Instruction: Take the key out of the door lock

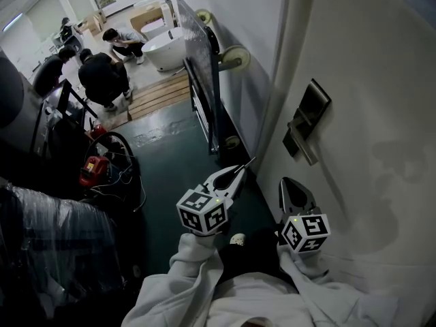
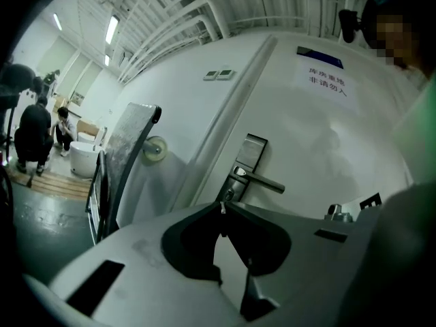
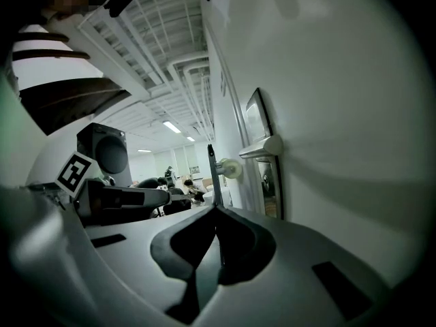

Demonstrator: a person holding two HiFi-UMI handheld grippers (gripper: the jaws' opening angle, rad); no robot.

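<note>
The left tongs (image 1: pixel 237 174) are clenched on a thin silver key (image 2: pixel 221 209), which sticks out from their tips. The key is out of the lock. It points toward the dark metal lock plate with a lever handle (image 1: pixel 308 119) on the white door (image 1: pixel 368 80), near the plate but apart from it. The right tongs (image 3: pixel 216 213) are also clenched, with nothing between the jaws, just beside the door and nearer than the plate. Far left, several people (image 1: pixel 102 73) crouch on the floor by a white tub (image 1: pixel 167 46).
</note>
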